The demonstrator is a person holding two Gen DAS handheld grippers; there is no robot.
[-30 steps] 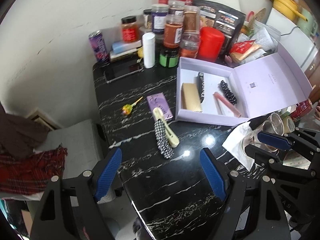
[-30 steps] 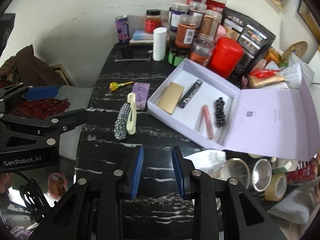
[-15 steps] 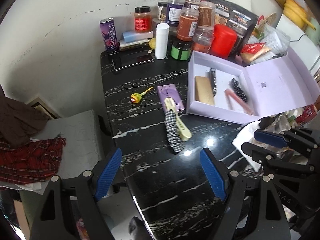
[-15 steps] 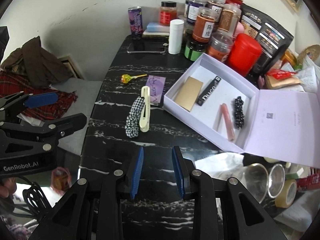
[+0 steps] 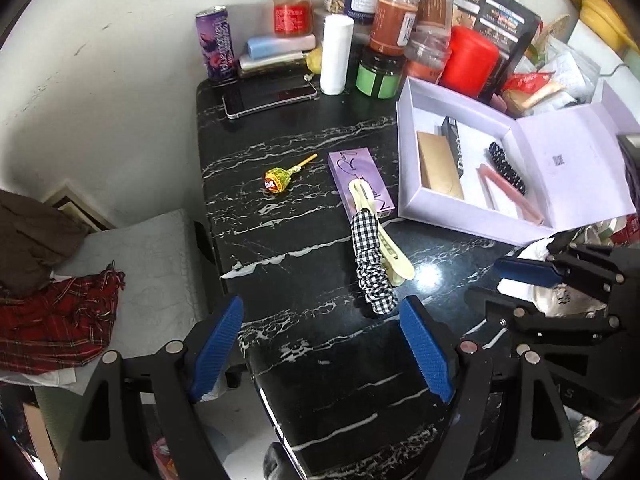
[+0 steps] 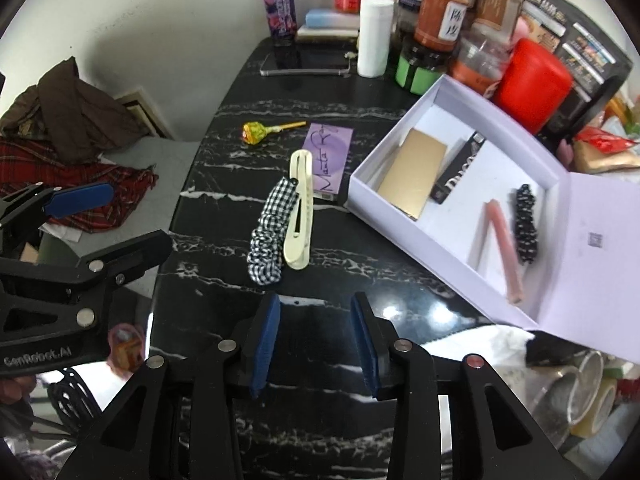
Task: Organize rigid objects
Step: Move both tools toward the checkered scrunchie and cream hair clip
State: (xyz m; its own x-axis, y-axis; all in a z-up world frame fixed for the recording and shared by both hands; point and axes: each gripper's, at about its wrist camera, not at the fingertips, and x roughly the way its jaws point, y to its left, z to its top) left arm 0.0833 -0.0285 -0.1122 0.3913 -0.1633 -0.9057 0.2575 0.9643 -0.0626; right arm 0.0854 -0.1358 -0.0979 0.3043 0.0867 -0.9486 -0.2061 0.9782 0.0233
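One black marble table [image 6: 320, 92] bears one open lilac box [image 6: 472, 96] holding four items: one gold card, one black tube, one pink stick, one dotted scrunchie. Left of the box lie one lilac packet [image 6: 328, 152], one cream hair clip [image 6: 300, 212] touching one checked scrunchie [image 6: 268, 236], and one lollipop [image 6: 256, 133]. Left gripper [image 5: 320, 344]: jaws wide, empty. Right gripper [image 6: 316, 340]: jaws narrow, just been opening, nothing between them.

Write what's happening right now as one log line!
left gripper: open, empty | right gripper: jaws just opening, empty | cream hair clip, checked scrunchie: on table | lilac box: open
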